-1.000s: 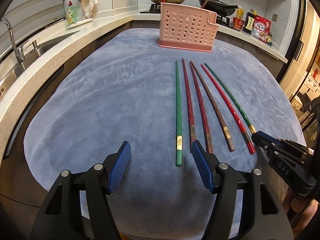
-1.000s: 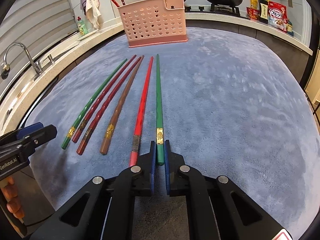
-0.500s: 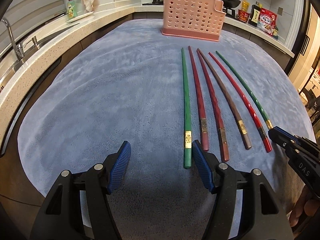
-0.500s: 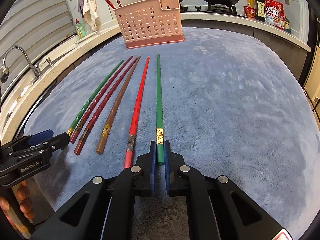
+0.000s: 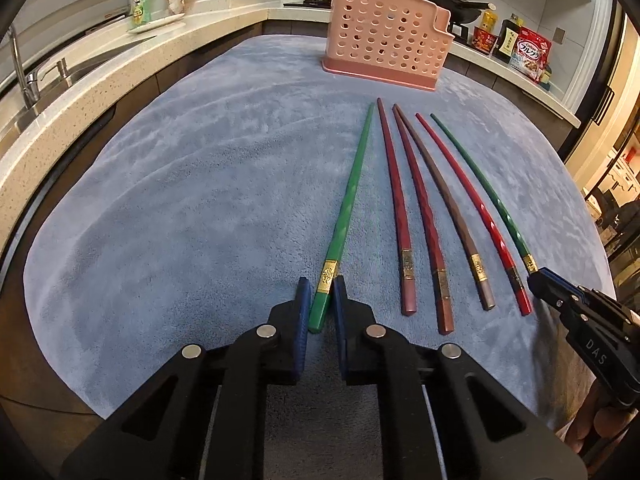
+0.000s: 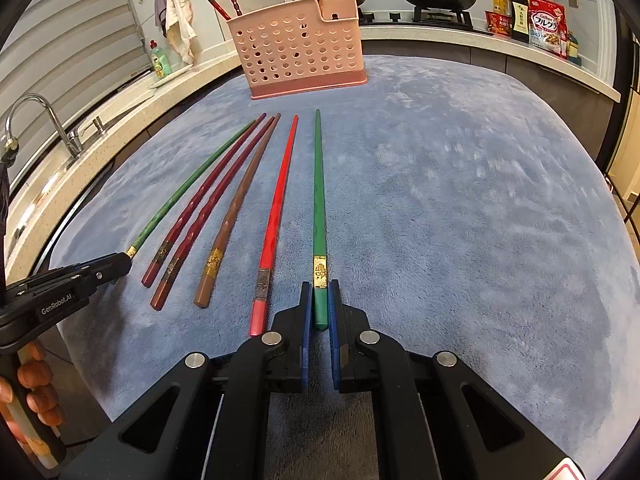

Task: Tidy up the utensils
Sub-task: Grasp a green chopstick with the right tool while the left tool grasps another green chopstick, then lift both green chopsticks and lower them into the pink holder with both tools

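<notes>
My left hand-held gripper (image 5: 322, 280) sat at the bottom centre of its own view. Its jaws were closing, and the blue pads (image 5: 303, 300) already pressed on the butt end of the left green chopstick (image 5: 348, 196), just below its gold band. That chopstick ran up the frame from the pads, leaning slightly right, and lay on the blue cloth surface (image 5: 200, 200).

My right hand-held gripper (image 6: 320, 284) was clamped together on the right green chopstick (image 6: 319, 200), again at the butt end by the gold band. The stick pointed straight up the middle of that view along the cloth. In the left view this hand-held gripper showed at the lower right edge, gripping the same stick's end.

Between my 2 green sticks lay 4 more, side by side on the cloth with their thin tips toward the top of the frame. There were 2 dark red chopsticks (image 5: 394, 184), 1 brown chopstick (image 5: 444, 200) and 1 bright red chopstick (image 5: 468, 200). Their tips drew close together while their butts fanned apart.

Beyond the tips, at the upper centre, stood the pink basket (image 5: 384, 36), upright at the far edge of the cloth. The right view showed several chopsticks poking out of its top. Behind it ran the kitchen counter (image 5: 224, 16), with a sink (image 5: 60, 76) at the left edge.
</notes>
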A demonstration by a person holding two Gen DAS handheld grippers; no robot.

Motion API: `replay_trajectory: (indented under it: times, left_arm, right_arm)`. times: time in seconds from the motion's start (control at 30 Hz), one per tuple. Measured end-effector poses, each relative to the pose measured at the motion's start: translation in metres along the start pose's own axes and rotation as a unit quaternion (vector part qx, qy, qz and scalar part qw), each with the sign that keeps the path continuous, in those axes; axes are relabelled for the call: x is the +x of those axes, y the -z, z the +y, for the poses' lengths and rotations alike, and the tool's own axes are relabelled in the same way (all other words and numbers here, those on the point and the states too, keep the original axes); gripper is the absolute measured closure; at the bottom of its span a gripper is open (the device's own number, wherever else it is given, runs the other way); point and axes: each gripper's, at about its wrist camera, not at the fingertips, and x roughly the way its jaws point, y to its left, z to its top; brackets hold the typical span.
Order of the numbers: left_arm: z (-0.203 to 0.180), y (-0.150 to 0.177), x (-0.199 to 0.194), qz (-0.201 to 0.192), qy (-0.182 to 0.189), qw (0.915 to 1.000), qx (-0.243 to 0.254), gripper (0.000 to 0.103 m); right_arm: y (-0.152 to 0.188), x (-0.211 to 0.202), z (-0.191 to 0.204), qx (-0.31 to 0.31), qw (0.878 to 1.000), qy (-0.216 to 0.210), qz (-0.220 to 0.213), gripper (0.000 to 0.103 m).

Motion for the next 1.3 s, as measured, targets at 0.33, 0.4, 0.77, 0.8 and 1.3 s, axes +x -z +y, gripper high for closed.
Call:
replay_trajectory:
  times: [0.33,0.4,0.77,0.8,1.3]
  left_arm:
    - [0.004,-0.01,-0.02,-0.015,0.006,0.9998,-0.011,0.096]
    - [0.006,-0.013,-0.026,-0.019,0.008,0.9997,-0.015,0.096]
    - [0.012,-0.046,-0.062,-0.062,0.015,0.9977,-0.023,0.096]
    - [0.012,-0.05,-0.066,-0.067,0.014,0.9974,-0.022,0.096]
    - [0.015,-0.122,-0.095,-0.126,0.008,0.9919,-0.017,0.096]
  right_arm:
    - [-0.015,-0.032,-0.004,0.006,0.999,0.001,-0.035,0.096]
    - [-0.021,-0.04,-0.004,0.007,0.999,0.001,-0.046,0.096]
    - [-0.07,-0.087,-0.007,0.006,0.993,-0.004,-0.118,0.096]
    - [-0.075,-0.091,-0.007,0.007,0.992,-0.005,-0.124,0.096]
    - [-0.135,-0.115,-0.016,0.011,0.984,-0.014,-0.177,0.096]
